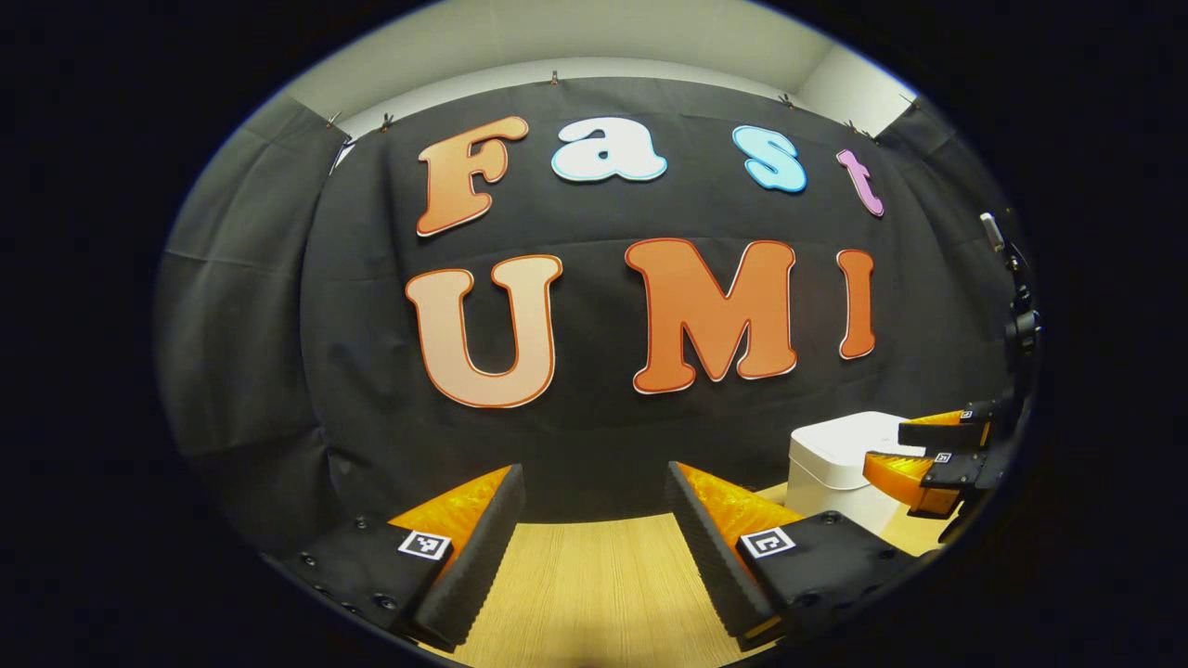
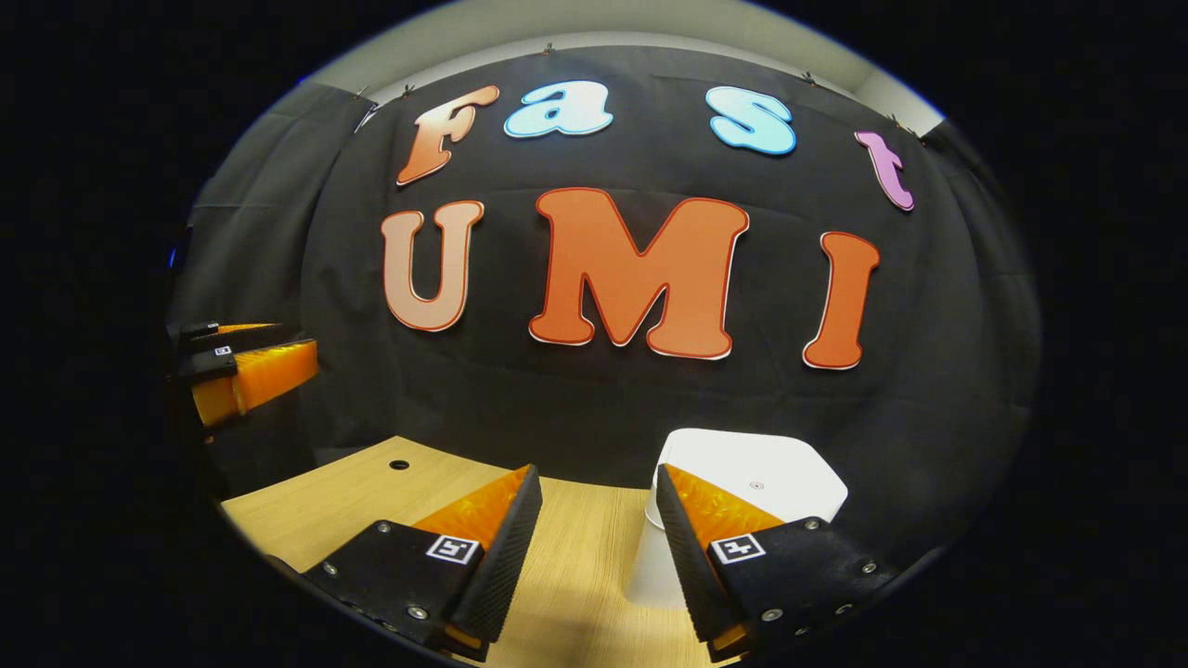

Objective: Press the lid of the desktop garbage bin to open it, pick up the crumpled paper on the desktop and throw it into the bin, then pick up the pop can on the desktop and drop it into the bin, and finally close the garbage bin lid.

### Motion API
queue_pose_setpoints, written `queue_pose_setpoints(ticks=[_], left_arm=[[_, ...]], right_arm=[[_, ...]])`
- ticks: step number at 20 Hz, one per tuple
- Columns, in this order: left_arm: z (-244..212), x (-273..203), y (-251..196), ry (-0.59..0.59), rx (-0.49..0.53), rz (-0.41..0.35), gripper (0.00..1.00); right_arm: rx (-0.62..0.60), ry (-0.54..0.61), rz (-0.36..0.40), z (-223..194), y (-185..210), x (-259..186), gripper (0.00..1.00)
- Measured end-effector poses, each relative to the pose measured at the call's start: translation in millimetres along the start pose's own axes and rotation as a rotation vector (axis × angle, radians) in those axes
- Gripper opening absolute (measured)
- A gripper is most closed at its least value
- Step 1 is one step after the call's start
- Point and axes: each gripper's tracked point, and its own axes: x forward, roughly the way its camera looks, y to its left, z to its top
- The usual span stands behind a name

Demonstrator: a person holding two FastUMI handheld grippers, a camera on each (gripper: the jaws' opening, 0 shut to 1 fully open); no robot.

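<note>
Right tongs point(image 2: 594, 547) hang wide open and empty, white bin point(image 2: 752, 478) just ahead and slightly right, lid looks down, I think. Left tongs point(image 1: 594, 547) gape empty too, farther from it.

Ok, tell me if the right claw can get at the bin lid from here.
Probably yes: the right claw hangs open just before the white bin, its shut lid in plain sight with nothing between them.

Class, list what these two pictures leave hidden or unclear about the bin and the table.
- Bin front, right gripper view: hidden behind the right gripper.
- Bin right side, left gripper view: covered by the right gripper.
- Table, both views: near part cut off at the bottom.
</note>
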Motion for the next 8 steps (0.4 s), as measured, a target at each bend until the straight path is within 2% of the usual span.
queue_pose_setpoints(ticks=[8], left_arm=[[-4.5,6.6,1.5,0.000,-0.019,0.010,0.99]], right_arm=[[-0.002,0.020,0.014,-2.6,7.3,5.9,0.76]])
